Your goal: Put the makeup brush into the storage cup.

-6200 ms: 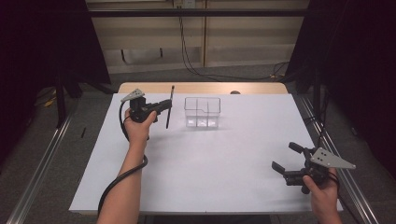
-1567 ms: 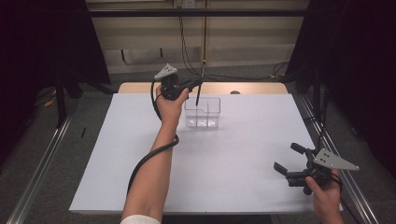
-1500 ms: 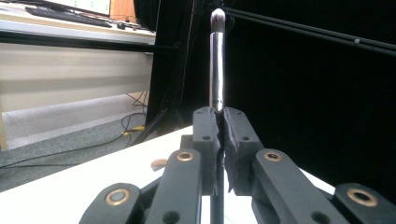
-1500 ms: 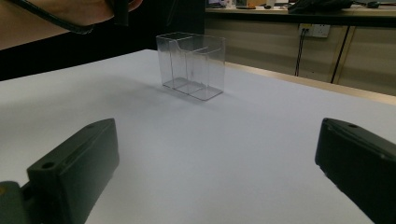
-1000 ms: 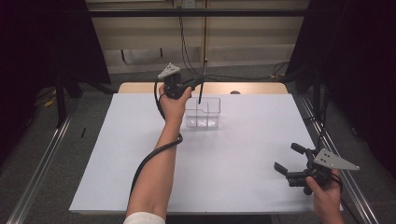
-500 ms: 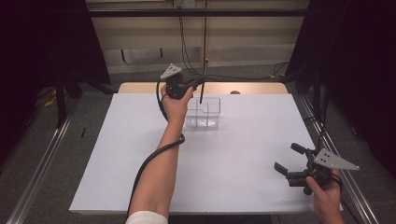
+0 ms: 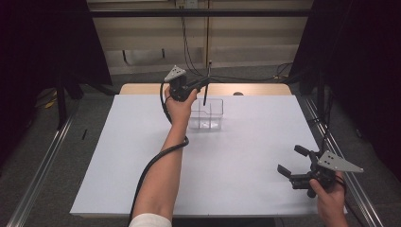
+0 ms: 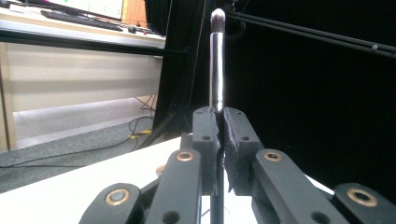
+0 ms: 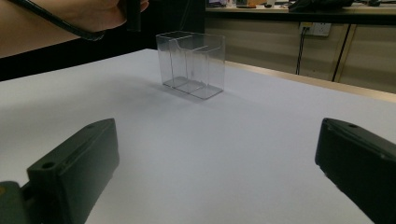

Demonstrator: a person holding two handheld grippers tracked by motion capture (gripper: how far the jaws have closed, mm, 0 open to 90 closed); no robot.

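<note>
Left tool (image 7: 204, 85) clamps a slim metal-ferruled brush (image 8: 216, 70) above the clear box (image 7: 206, 114).

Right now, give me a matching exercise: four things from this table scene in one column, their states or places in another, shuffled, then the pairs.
Things:
1. left gripper
2. right gripper
3. brush
4. clear organizer

States or places:
A. standing on the white table near its far edge
B. jaws wide apart, nothing between them
C. held upright, bristles on top
D. jaws closed on a thin handle

Pairs: 1-D, 2-B, 3-C, 4-A
</note>
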